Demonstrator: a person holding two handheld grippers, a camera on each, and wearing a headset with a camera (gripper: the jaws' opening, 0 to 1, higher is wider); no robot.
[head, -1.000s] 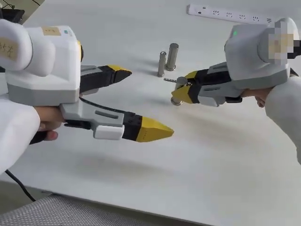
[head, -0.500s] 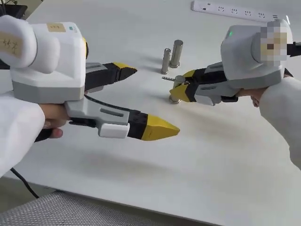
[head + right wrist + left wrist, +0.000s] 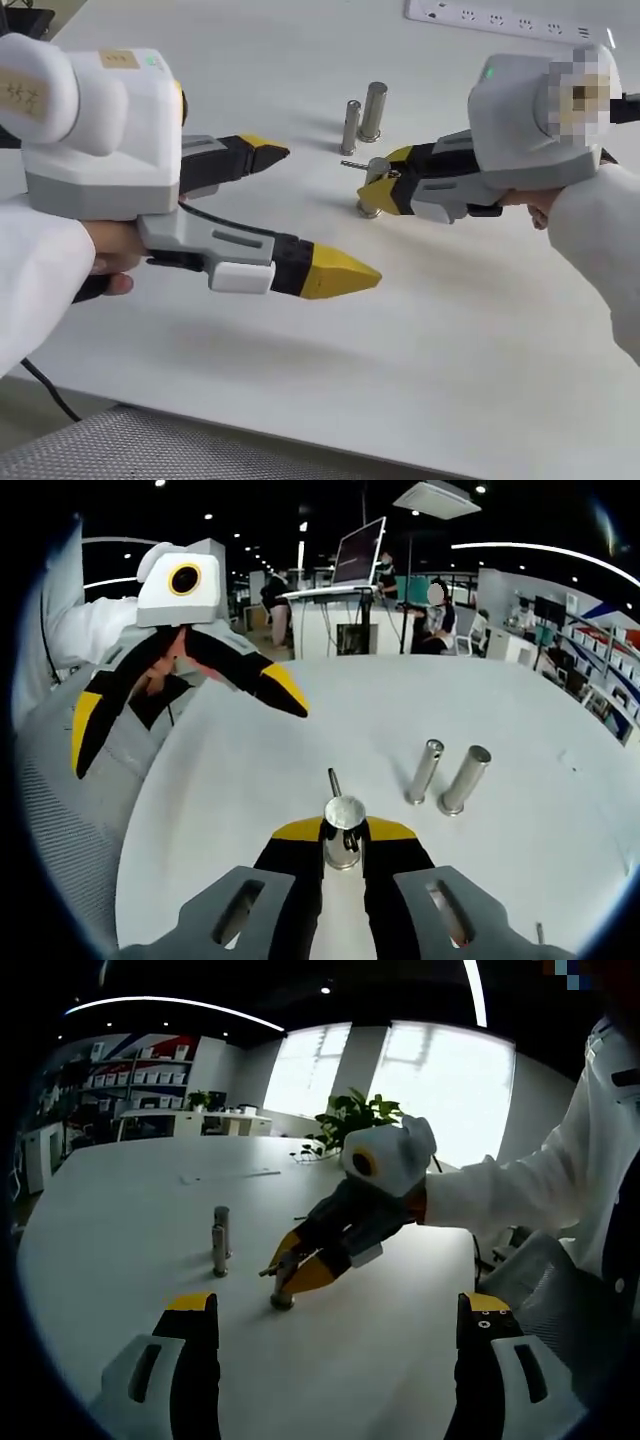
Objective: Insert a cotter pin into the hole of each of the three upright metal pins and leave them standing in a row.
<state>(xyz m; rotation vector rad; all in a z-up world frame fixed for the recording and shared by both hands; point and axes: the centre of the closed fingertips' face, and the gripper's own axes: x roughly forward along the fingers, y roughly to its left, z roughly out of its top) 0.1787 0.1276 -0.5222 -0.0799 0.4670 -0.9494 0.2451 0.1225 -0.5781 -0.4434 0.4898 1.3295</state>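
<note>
No legible text anywhere

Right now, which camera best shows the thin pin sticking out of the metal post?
The head view: the cotter pin juts sideways from the metal post, seen side-on. The right gripper view shows it foreshortened behind the post; the left gripper view shows it small and dim.

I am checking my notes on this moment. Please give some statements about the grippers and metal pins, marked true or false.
1. The left gripper is wide open and holds nothing. True.
2. The middle pin and far pin lie flat on the table. False: both stand upright.
3. The right gripper is closed around the nearest pin. True.
4. The left gripper touches the nearest pin. False: it hovers apart from it.
5. A thin cotter pin juts out near that pin's top. True.
</note>
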